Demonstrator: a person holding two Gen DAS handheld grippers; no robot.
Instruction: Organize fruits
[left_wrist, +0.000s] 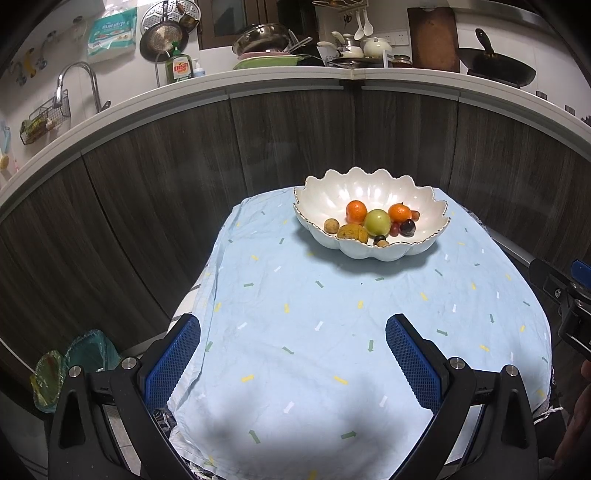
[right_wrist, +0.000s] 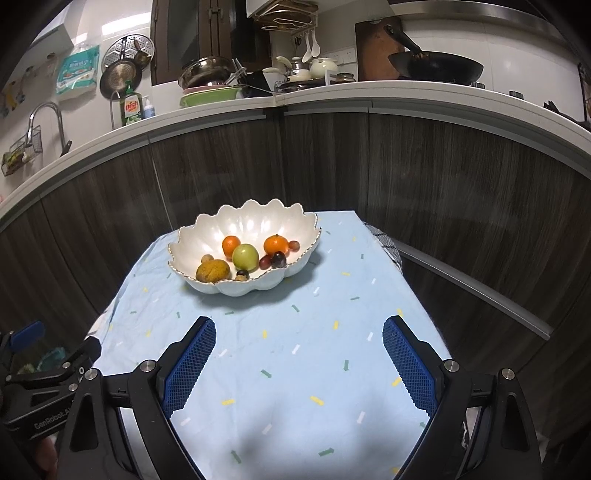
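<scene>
A white scalloped bowl (left_wrist: 369, 194) (right_wrist: 243, 221) stands at the far end of a table under a light blue cloth (left_wrist: 332, 332) (right_wrist: 295, 350). Inside lie two oranges (left_wrist: 356, 211) (right_wrist: 275, 244), a green apple (left_wrist: 377, 222) (right_wrist: 245, 256), a yellow-brown wrinkled fruit (left_wrist: 352, 233) (right_wrist: 211, 270), dark plums (left_wrist: 407, 228) (right_wrist: 278, 259) and small brown fruits (left_wrist: 331, 225). My left gripper (left_wrist: 293, 332) is open over the cloth's near left part, nothing between its blue pads. My right gripper (right_wrist: 299, 332) is open too, well short of the bowl, empty.
Dark wood cabinet fronts (left_wrist: 184, 166) curve closely behind the table under a white counter (left_wrist: 258, 79) crowded with pans, dishes and a wok (right_wrist: 436, 68). A bin with a green bag (left_wrist: 85, 354) sits on the floor at left. The other gripper's body (left_wrist: 569, 306) (right_wrist: 40, 376) shows beside each view.
</scene>
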